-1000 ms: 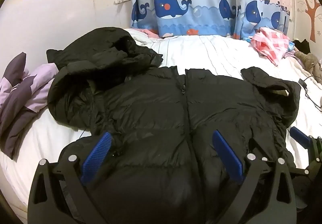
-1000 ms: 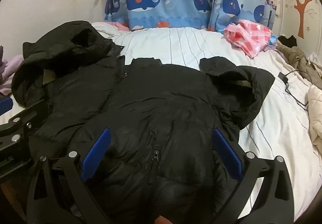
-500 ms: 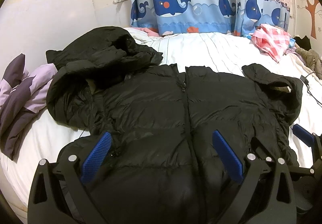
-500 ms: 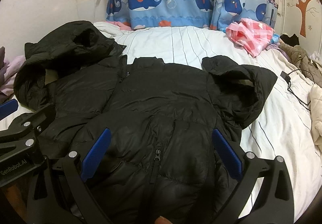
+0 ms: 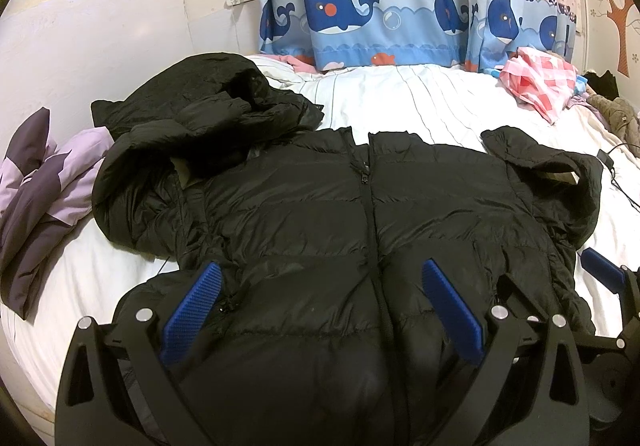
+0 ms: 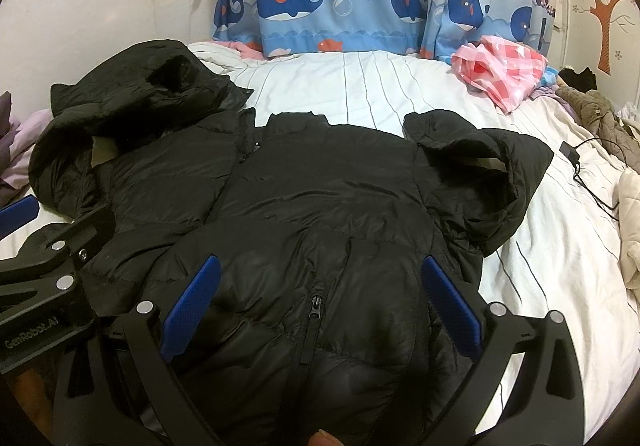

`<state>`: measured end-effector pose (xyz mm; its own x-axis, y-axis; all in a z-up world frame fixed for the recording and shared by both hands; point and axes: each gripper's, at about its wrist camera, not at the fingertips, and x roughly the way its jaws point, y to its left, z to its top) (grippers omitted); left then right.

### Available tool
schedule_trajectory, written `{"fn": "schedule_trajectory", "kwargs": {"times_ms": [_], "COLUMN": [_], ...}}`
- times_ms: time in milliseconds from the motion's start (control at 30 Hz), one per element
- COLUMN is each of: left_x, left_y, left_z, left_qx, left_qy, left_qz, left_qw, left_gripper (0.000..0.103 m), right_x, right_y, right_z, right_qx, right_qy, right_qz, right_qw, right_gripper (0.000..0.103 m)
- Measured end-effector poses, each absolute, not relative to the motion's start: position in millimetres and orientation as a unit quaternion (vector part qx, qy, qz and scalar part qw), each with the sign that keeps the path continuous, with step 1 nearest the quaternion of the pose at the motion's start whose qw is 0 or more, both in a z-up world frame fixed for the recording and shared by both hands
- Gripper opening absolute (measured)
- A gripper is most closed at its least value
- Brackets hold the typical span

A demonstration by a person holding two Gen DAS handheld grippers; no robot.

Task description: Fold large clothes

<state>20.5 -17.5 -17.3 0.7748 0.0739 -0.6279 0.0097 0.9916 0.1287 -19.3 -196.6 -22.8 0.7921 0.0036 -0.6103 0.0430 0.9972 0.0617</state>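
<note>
A black puffer jacket [image 5: 360,213] lies front up and zipped on the white striped bed [image 5: 400,101], collar toward the curtain. Its left sleeve is bunched under a second black garment [image 5: 208,105]; its right sleeve [image 5: 560,181] is curled back. It also shows in the right wrist view [image 6: 328,197]. My left gripper [image 5: 320,298] is open over the jacket's lower front, empty. My right gripper [image 6: 320,294] is open over the lower right front near a pocket zip [image 6: 316,304], empty. Each gripper shows at the edge of the other's view.
A purple and lilac quilt [image 5: 44,181] lies at the bed's left edge. A pink checked cloth [image 5: 540,81] lies at the far right by the whale curtain [image 5: 380,17]. A black cable and charger [image 6: 576,161] and a brown garment [image 6: 600,113] lie on the right.
Both grippers have drawn back slightly and tilted up, so the jacket sits a little lower in view. The jacket has not moved and both grippers stay open.
</note>
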Motion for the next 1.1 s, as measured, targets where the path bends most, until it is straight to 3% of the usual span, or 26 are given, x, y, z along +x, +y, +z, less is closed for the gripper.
{"fn": "schedule_trajectory", "kwargs": {"times_ms": [1100], "left_x": [19.5], "left_y": [-21.0], "left_z": [-18.0], "left_qx": [0.063], "left_qy": [0.336], "left_qz": [0.017], "left_qw": [0.940], "left_gripper": [0.096], "right_x": [-18.6], "right_y": [-195.8], "right_z": [-22.5], "right_qx": [0.038], "right_qy": [0.325], "right_qz": [-0.011], "right_qw": [0.945], "right_gripper": [0.097]}}
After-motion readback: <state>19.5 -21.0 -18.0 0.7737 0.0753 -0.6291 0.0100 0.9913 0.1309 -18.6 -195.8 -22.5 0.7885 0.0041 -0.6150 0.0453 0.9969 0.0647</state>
